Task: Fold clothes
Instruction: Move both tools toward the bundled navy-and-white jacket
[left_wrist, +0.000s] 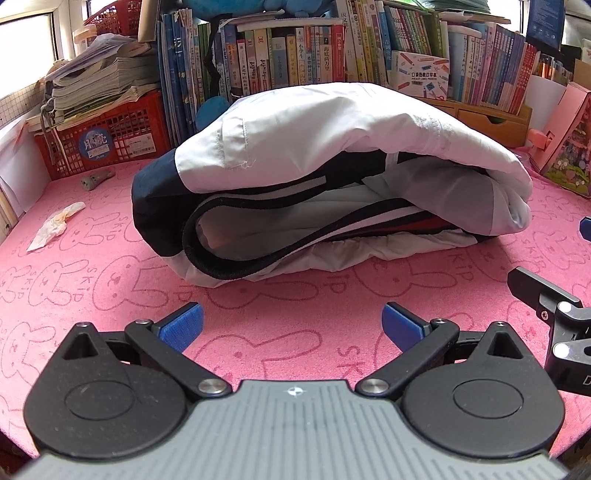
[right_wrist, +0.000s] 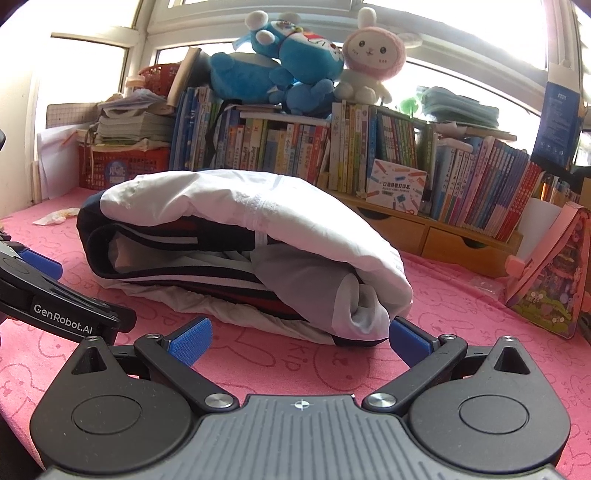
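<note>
A white jacket with navy panels and red and black stripes (left_wrist: 332, 177) lies folded into a thick bundle on the pink rabbit-print tablecloth (left_wrist: 110, 288). My left gripper (left_wrist: 291, 326) stands open a little in front of the bundle's near edge, nothing between its blue pads. In the right wrist view the same jacket (right_wrist: 236, 254) lies ahead and left. My right gripper (right_wrist: 299, 338) is open too, close to the bundle's right end; its right blue pad (right_wrist: 408, 338) sits next to the rolled white fabric. Part of the right gripper (left_wrist: 554, 321) shows at the left view's right edge.
Rows of books (left_wrist: 314, 55) on a wooden drawer shelf (right_wrist: 436, 232) back the table. A red crate (left_wrist: 99, 136) with stacked papers stands back left, plush toys (right_wrist: 295, 62) on top of the books. A crumpled tissue (left_wrist: 55, 225) and a pink box (right_wrist: 550, 280) lie at the sides.
</note>
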